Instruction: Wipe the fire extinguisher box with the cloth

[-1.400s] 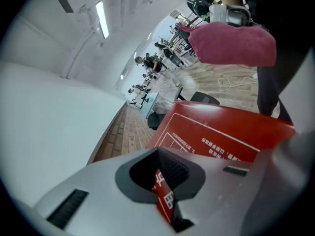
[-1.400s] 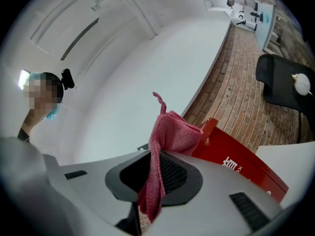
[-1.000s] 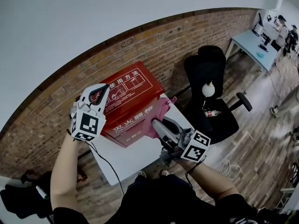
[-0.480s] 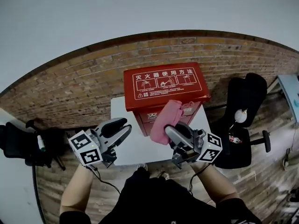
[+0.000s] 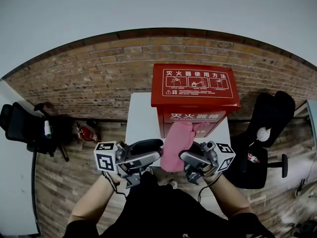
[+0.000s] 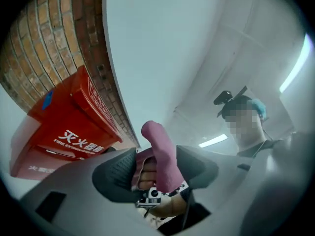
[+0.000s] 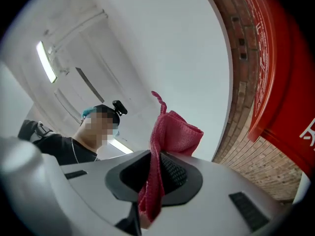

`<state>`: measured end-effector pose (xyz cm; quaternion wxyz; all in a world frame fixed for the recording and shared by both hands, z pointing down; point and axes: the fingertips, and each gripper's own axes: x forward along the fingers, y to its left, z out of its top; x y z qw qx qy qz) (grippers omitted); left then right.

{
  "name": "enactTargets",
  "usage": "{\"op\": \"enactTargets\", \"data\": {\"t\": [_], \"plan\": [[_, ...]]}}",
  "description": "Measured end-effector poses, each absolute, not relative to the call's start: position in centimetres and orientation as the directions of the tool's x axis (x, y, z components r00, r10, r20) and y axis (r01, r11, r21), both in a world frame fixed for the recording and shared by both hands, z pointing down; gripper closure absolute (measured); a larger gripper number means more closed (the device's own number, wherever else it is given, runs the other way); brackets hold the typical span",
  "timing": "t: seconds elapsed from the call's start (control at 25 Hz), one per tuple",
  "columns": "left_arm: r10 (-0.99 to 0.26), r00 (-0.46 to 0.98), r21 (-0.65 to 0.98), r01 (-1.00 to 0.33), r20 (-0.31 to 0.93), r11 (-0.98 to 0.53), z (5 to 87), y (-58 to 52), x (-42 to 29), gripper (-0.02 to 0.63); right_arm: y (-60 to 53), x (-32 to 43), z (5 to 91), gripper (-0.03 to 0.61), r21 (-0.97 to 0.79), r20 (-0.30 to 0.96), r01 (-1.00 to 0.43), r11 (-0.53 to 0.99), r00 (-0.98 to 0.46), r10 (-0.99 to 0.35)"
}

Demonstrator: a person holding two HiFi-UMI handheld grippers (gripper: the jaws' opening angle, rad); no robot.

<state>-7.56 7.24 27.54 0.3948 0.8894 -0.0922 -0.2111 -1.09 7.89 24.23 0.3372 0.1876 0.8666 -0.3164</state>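
The red fire extinguisher box point(image 5: 195, 86) stands on a white table point(image 5: 141, 118) against a brick wall; it also shows in the left gripper view point(image 6: 69, 127) and the right gripper view point(image 7: 285, 82). My right gripper point(image 5: 183, 156) point(image 7: 156, 173) is shut on a pink cloth point(image 5: 177, 142) point(image 7: 172, 136), which hangs in front of the box's face. My left gripper point(image 5: 157, 149) point(image 6: 156, 168) lies on its side just left of the cloth. Its jaws have just been opening and stand wide. The cloth point(image 6: 162, 151) shows in the gap between them, and neither pad presses on it.
A black office chair point(image 5: 270, 118) stands right of the table and another point(image 5: 20, 128) at the far left. A small red extinguisher point(image 5: 86, 133) lies on the wooden floor by the brick wall point(image 5: 89, 83).
The left gripper came down off the box's top, rolled onto its side and opened beside the cloth. The right gripper kept the cloth and shifted in front of the box.
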Motion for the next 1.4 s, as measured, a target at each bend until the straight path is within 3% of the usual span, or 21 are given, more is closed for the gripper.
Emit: {"op": "enactTargets", "data": {"t": [0.24,0.48,0.68,0.8,1.4], "plan": [[-0.232,0.898,0.754,0.147,-0.373,-0.64,27.0,7.8,-5.4,0.33,9.6,-0.9,23.7,0.516,-0.359,-0.685,0.611,0.705,-0.686,0.246],[-0.233,0.904,0.763,0.139,-0.358,-0.632,27.4,6.0,-5.0,0.335,8.2,-1.2,24.9,0.517,-0.376,-0.642,0.591,0.713,-0.721,0.26],[-0.258,0.904,0.756,0.101,-0.342,-0.647,27.6,4.9,-6.0,0.471,6.3,-2.0,26.0,0.517,-0.428,-0.623,0.57,0.701,-0.748,0.227],[-0.288,0.893,0.758,0.087,-0.347,-0.646,27.8,4.5,-7.0,0.52,5.7,-2.7,26.5,0.517,-0.436,-0.609,0.572,0.695,-0.756,0.24],[-0.427,0.84,0.742,-0.044,-0.335,-0.669,28.4,3.8,-13.9,0.555,2.9,-9.1,29.5,0.515,-0.518,-0.479,0.441,0.733,-0.859,0.179]]}}
